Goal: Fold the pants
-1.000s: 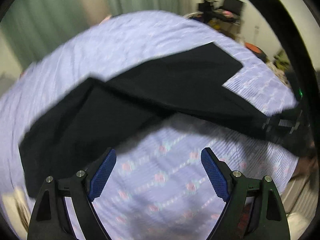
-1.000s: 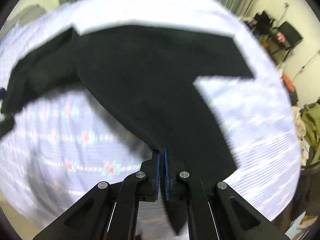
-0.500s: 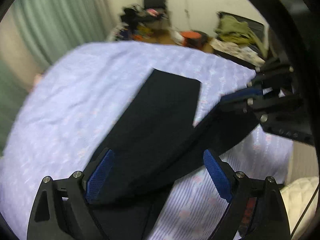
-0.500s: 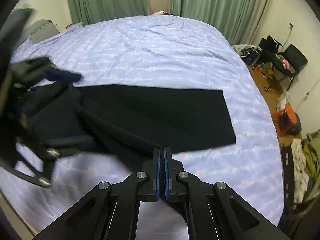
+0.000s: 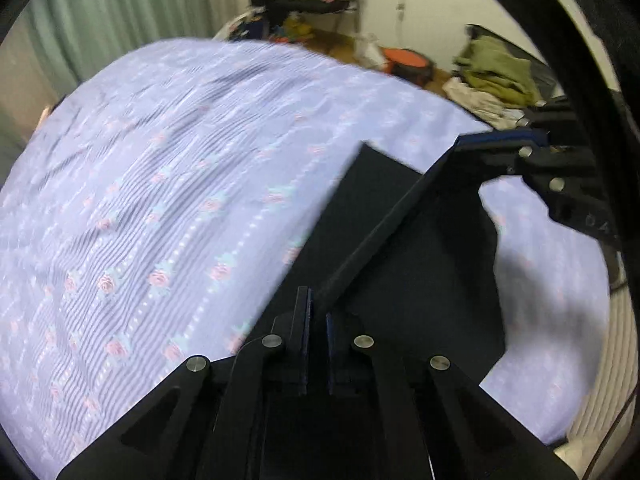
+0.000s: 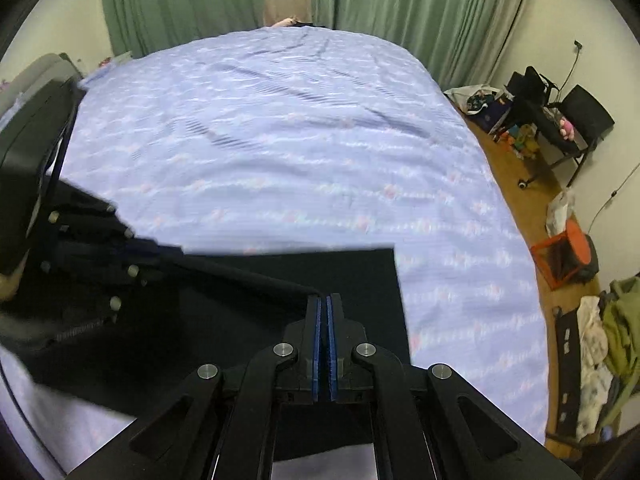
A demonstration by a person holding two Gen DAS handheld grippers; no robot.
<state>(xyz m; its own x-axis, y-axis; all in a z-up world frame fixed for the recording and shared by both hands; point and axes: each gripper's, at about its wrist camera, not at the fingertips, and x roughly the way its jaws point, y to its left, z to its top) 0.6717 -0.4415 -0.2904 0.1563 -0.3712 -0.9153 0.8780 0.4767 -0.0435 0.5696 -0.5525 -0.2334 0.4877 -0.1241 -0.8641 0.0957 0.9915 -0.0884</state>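
The black pants [image 5: 424, 264] lie on the lilac flowered bedsheet [image 5: 168, 184], with one edge pulled taut in the air between the two grippers. My left gripper [image 5: 316, 308] is shut on that raised edge at its near end. My right gripper [image 6: 323, 304] is shut on the other end of the same edge. In the left wrist view the right gripper [image 5: 500, 145] shows at the right, holding the cloth. In the right wrist view the left gripper [image 6: 148, 250] shows at the left, and the pants [image 6: 360, 280] spread flat beneath the taut edge.
Green curtains [image 6: 400, 12] hang behind the bed. On the wooden floor to the right are an orange stool [image 6: 568, 256], a black chair and desk clutter [image 6: 560, 120], and a pile of clothes [image 6: 612, 336]. The bed's edge runs close at the right.
My left gripper, open a second ago, has closed on the pants' edge. Both grippers have lifted the edge and the fabric now lies folded closer to me.
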